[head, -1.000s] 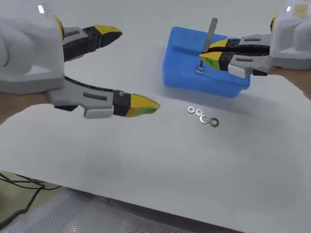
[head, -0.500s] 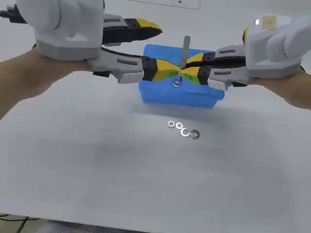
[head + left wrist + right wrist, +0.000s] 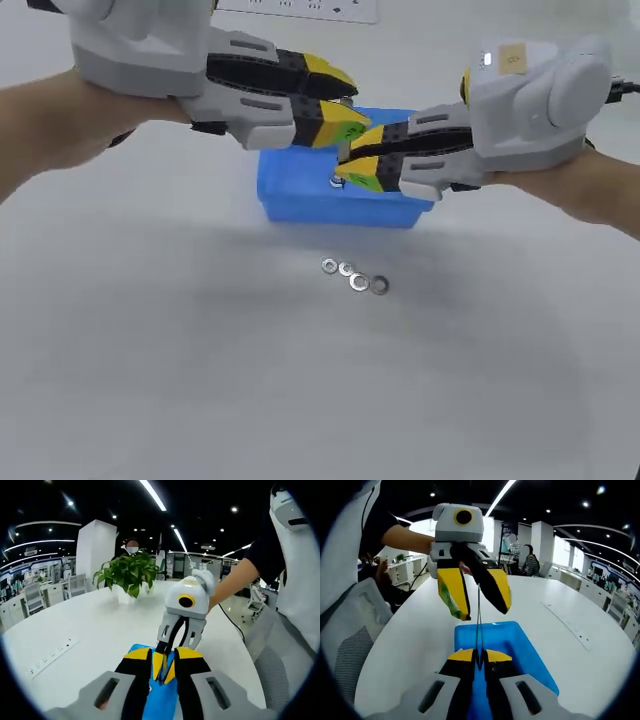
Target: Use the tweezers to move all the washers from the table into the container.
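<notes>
My right gripper (image 3: 348, 165) (image 3: 480, 656) is shut on thin metal tweezers (image 3: 479, 625) that stand upright over the blue container (image 3: 300, 195) (image 3: 520, 650). A small washer (image 3: 337, 182) hangs at the tweezers' lower tip, above the container. My left gripper (image 3: 355, 103) (image 3: 482, 611) (image 3: 165, 655) reaches in from the left, its jaws open and straddling the tweezers' upper part, which it hides in the head view. Several washers (image 3: 355, 277) lie in a short row on the white table (image 3: 200, 360) in front of the container.
A socket strip (image 3: 300, 8) lies at the table's far edge. A potted plant (image 3: 127, 572) stands farther back on the table. A mesh chair (image 3: 360, 645) stands beside the table. People stand in the room behind.
My left gripper has swung right to the tweezers over the container, and its jaws have narrowed around them. The right gripper still holds the tweezers with the washer at their tip.
</notes>
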The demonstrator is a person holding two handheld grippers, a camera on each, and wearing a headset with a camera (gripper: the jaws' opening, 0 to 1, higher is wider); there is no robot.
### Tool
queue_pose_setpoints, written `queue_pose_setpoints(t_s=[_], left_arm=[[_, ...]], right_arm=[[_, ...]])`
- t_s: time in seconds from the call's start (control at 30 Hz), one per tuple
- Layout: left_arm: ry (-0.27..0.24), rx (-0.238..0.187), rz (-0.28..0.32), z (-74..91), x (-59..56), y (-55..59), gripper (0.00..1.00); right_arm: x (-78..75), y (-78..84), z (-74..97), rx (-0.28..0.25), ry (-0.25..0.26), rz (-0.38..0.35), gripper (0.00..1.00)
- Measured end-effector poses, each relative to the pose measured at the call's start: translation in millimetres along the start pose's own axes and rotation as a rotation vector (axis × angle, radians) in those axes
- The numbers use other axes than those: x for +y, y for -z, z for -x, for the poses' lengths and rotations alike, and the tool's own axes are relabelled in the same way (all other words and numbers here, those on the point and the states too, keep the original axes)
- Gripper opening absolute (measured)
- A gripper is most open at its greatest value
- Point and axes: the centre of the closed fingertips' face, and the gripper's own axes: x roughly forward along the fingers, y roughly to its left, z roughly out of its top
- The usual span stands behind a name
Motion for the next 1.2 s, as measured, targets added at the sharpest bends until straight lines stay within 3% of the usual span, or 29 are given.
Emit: queue_pose_setpoints(t_s=[0.07,0.2,0.4,0.6,0.63,0.87,1.13,1.2], left_arm=[[0.032,0.005,0.015,-0.1,-5.7,1.3,0.18],[0.05,-0.001,0.014,0.8,-10.9,-2.2,0.12],[0.061,0.002,-0.003,2.0,-9.6,-3.7,0.07],[0.065,0.005,-0.082,0.5,-11.5,-4.5,0.05],[0.066,0.001,-0.121,-0.3,-11.6,-6.2,0.05],[0.073,-0.016,-0.141,-1.8,-15.7,-9.8,0.04],[0.055,-0.013,-0.201,-3.7,-9.0,-9.2,0.04],[0.046,-0.018,-0.205,-2.8,-2.8,-9.0,0.04]], right_arm=[[0.4,-0.9,-0.5,-0.003,-0.002,0.001,0.08],[3.0,-1.0,-1.2,-0.003,-0.013,0.005,0.08],[6.3,0.0,-1.7,0.0,-0.025,0.005,0.08],[5.3,0.9,-1.6,0.005,-0.024,0.017,0.08],[3.7,0.8,-1.2,0.006,-0.018,0.024,0.08],[-1.0,0.3,1.7,0.027,0.001,0.091,0.08],[-5.0,0.2,2.3,0.032,0.018,0.106,0.08],[-6.0,-1.0,2.8,0.027,0.022,0.106,0.09]])
